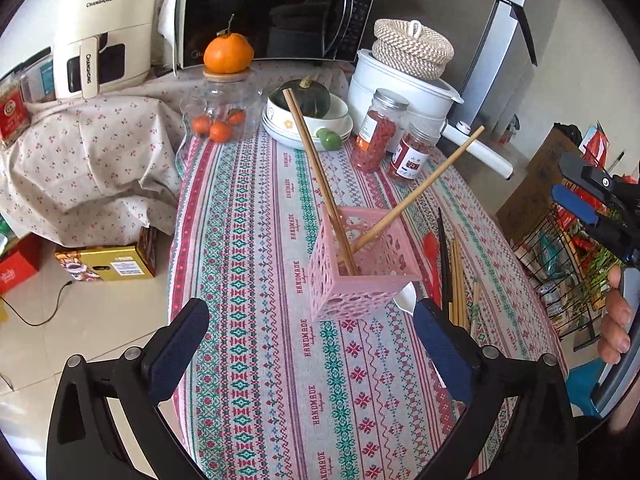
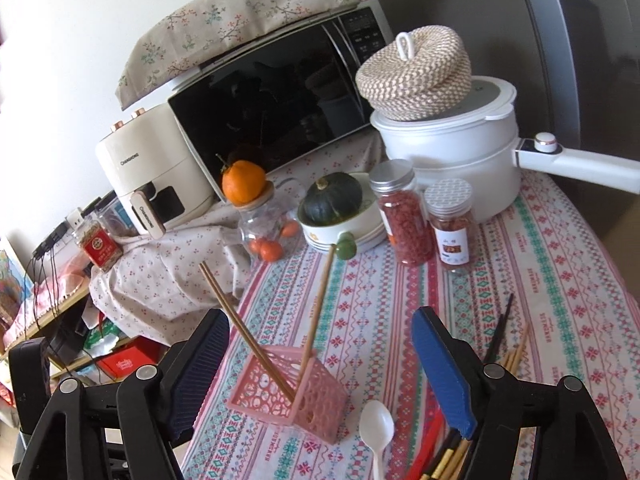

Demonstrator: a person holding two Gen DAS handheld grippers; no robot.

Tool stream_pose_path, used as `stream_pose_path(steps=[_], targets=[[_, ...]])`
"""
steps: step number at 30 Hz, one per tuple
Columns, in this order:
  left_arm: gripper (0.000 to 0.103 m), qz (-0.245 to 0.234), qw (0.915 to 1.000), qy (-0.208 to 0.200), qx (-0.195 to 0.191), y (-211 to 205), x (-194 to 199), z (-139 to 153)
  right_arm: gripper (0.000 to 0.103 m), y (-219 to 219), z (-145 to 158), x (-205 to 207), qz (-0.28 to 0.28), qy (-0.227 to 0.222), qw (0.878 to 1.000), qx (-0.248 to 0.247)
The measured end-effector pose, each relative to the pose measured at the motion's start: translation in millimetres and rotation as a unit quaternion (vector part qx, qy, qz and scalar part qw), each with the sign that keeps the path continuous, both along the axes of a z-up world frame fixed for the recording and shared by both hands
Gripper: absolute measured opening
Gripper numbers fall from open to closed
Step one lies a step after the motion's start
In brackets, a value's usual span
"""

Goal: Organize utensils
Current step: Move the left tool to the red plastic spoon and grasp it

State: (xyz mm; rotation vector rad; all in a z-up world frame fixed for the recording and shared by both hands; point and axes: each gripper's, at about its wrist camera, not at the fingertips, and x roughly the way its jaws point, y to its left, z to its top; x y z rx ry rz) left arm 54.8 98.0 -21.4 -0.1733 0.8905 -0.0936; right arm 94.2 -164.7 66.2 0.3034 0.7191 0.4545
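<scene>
A pink perforated basket (image 1: 360, 270) stands on the patterned tablecloth (image 1: 280, 320) and holds three wooden chopsticks (image 1: 316, 168) that lean outward. It also shows in the right wrist view (image 2: 296, 396). Right of it lie a red spoon (image 1: 431, 256), a white spoon (image 2: 376, 428), black chopsticks (image 1: 444, 256) and several wooden chopsticks (image 1: 460, 284). My left gripper (image 1: 312, 348) is open and empty, just in front of the basket. My right gripper (image 2: 320, 376) is open and empty, above the basket and the loose utensils; it also shows in the left wrist view (image 1: 588, 196).
At the back stand a microwave (image 2: 272, 112), a white pot (image 2: 452, 148) with a woven lid, two jars of red contents (image 2: 408, 216), a bowl with a green squash (image 2: 332, 200), a glass jar with oranges (image 2: 264, 232) and an air fryer (image 1: 104, 28). A wire rack (image 1: 568, 264) stands right of the table.
</scene>
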Motion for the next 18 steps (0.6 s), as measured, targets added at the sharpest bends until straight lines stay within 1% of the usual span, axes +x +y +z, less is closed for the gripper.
stream_pose_path(steps=[6, 13, 18], targets=[[0.103, -0.037, 0.9990, 0.005, 0.025, -29, -11, -4, 0.084, -30, -15, -5, -0.031, 0.033, 0.999, -0.028], [0.103, -0.082, 0.9960, 0.018, 0.031, -70, -15, -11, 0.085, -60, -36, -10, -0.051, 0.075, 0.994, -0.062], [0.103, -0.112, 0.9924, 0.030, 0.040, -99, -13, -19, 0.085, -79, -52, -11, -0.063, 0.112, 0.988, -0.081]])
